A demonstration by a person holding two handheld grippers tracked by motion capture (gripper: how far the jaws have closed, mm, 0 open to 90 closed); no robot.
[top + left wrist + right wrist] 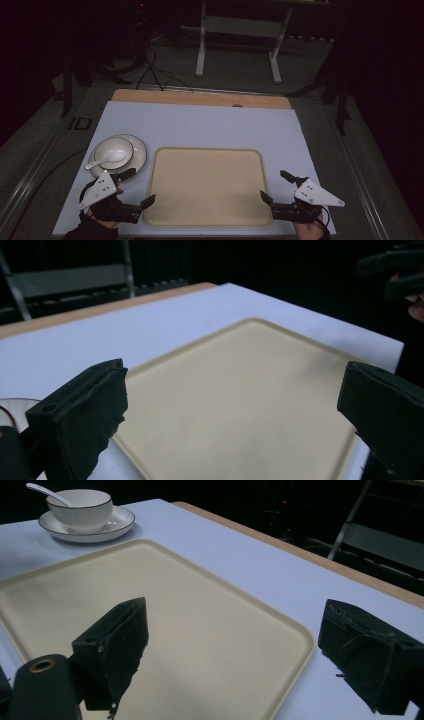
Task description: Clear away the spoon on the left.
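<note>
The surface (200, 125) is bare beyond the tray (207, 187), which lies at its near edge: beige, rectangular, rounded corners, raised rim. Left gripper (136, 187) and right gripper (274, 186) flank the tray's near corners, jaws wide apart, holding nothing. A bowl (114, 151) with spoon (98, 162) sits on a plate (139, 152) left of the tray.

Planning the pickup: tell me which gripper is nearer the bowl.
Left. The left gripper sits just below the bowl; the right gripper is across the tray.
</note>
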